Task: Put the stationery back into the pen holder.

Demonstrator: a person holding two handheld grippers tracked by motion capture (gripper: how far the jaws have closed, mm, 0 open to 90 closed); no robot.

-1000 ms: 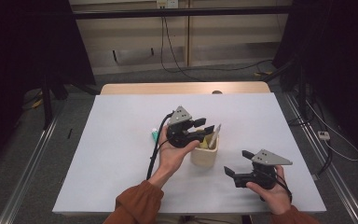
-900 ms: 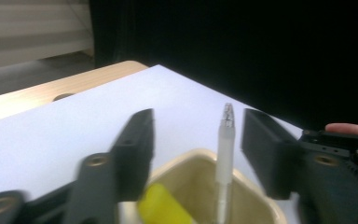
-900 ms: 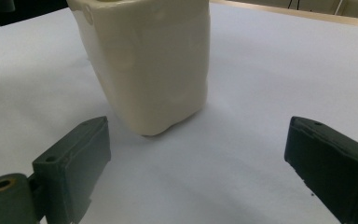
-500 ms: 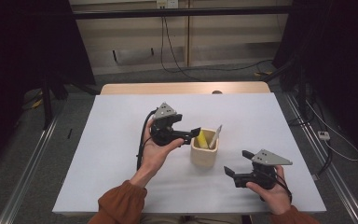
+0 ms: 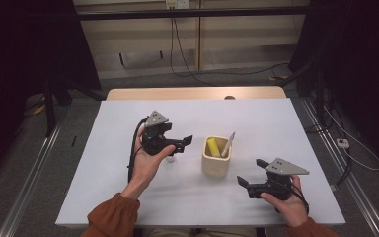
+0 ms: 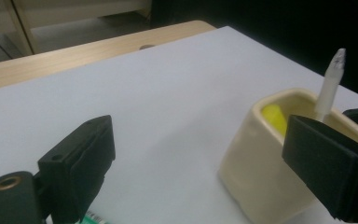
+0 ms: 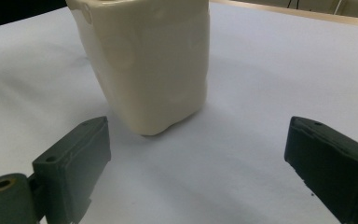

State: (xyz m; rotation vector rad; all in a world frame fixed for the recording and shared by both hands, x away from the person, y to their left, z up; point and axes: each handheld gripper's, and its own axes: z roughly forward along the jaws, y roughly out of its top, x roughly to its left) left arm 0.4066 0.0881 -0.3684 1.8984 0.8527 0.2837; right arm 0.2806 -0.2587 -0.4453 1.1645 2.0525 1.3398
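Observation:
A cream cup (image 5: 216, 160) stands on the white table (image 5: 103, 197), holding a yellow marker (image 5: 212, 146) and a white pen (image 5: 228, 143). My left gripper (image 5: 183, 144) hovers just left of the cup, pointing at it. Its jaws have just been opening and nothing is between them. In the left gripper view the left gripper (image 6: 200, 140) is open, with the cup (image 6: 265, 172), yellow marker (image 6: 275, 116) and pen (image 6: 331, 79) at the right. My right gripper (image 5: 250, 173) rests open to the cup's right and nearer the front. The right gripper (image 7: 196, 140) faces the cup (image 7: 149, 60).
A green and white pen (image 6: 94, 218) lies on the table under my left gripper. A wooden strip (image 5: 192, 93) runs along the table's far edge. Cables (image 5: 360, 148) trail on the floor to the right.
My left gripper has pulled back to the left from over the cup and its jaws have spread. The yellow marker now stands in the cup. The right hand has kept still.

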